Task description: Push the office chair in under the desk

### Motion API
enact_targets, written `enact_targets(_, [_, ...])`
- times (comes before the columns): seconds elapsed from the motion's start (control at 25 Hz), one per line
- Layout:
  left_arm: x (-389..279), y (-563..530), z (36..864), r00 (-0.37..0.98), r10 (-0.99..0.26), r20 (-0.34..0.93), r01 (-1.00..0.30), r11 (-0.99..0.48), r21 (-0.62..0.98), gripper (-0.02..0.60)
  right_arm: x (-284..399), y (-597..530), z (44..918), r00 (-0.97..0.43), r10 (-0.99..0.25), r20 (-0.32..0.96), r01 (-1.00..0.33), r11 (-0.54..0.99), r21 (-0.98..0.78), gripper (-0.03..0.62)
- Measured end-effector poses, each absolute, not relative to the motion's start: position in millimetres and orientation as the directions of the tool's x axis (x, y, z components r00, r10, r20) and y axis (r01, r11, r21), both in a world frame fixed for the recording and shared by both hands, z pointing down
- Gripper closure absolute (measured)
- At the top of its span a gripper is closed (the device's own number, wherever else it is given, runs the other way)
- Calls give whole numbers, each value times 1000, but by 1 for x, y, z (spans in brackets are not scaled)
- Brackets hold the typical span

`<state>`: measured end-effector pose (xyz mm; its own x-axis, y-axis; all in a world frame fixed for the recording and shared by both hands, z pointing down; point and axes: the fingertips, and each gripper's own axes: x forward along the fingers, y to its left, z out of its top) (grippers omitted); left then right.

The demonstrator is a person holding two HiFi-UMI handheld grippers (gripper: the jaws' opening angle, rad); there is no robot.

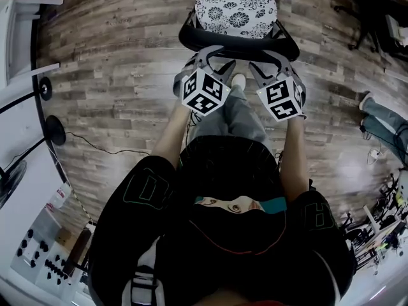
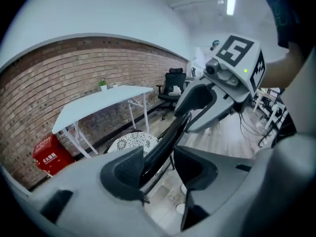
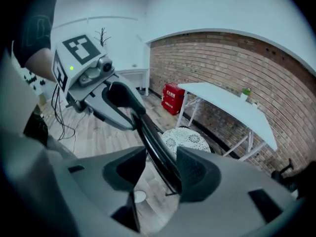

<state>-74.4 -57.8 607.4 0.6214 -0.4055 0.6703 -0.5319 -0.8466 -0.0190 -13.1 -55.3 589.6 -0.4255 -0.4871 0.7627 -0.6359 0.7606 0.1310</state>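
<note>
The office chair (image 1: pixel 236 8) has a floral seat cushion (image 2: pixel 132 142) and a black curved backrest (image 1: pixel 237 43). It stands on the wood floor in front of me. My left gripper (image 1: pixel 213 59) and right gripper (image 1: pixel 264 59) sit side by side on the backrest's top edge. In the left gripper view the jaws (image 2: pixel 160 169) stand apart with the backrest edge (image 2: pixel 165 142) between them, close to the left pad. The right gripper (image 3: pixel 160 169) also straddles the backrest (image 3: pixel 158 147), with a gap on its left side. The white desk (image 2: pixel 103 102) stands by the brick wall beyond the chair.
A red box (image 2: pixel 49 154) sits on the floor by the desk's left legs. Another black office chair (image 2: pixel 174 85) stands further along the wall. White furniture (image 1: pixel 19 18) and a black stand base (image 1: pixel 54 131) lie at my left. Someone's leg (image 1: pixel 382 116) shows at the right.
</note>
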Motion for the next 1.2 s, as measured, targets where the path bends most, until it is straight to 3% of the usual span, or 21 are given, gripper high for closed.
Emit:
enact_targets(0.2, [-71,-52,634,565,-313,763,-398,-914,-80,249,-9,-43,624,-306,-381,872,-403,882,244,324])
enact_targets(0.48, [-66,-58,656,466,-277,840,-171,-960,-222,245,-13,-49,649,-216,-337,916,-224,931,290,309])
enact_targets(0.88, [-73,-90,684,345,-404,847,-7,-904,-428,411,-19,-64,680,-136,-367,920,-99,929,356,367])
enact_targets(1.04, [-73,-98,689,335,-435,836,47,-878,-476,499,-20,-79,690,-110,-411,905,-94,911,402,467])
enact_targets(1.2, [-73,-98,687,345,-447,825,50,-869,-492,515,-22,-81,691,-119,-417,901,-113,907,405,518])
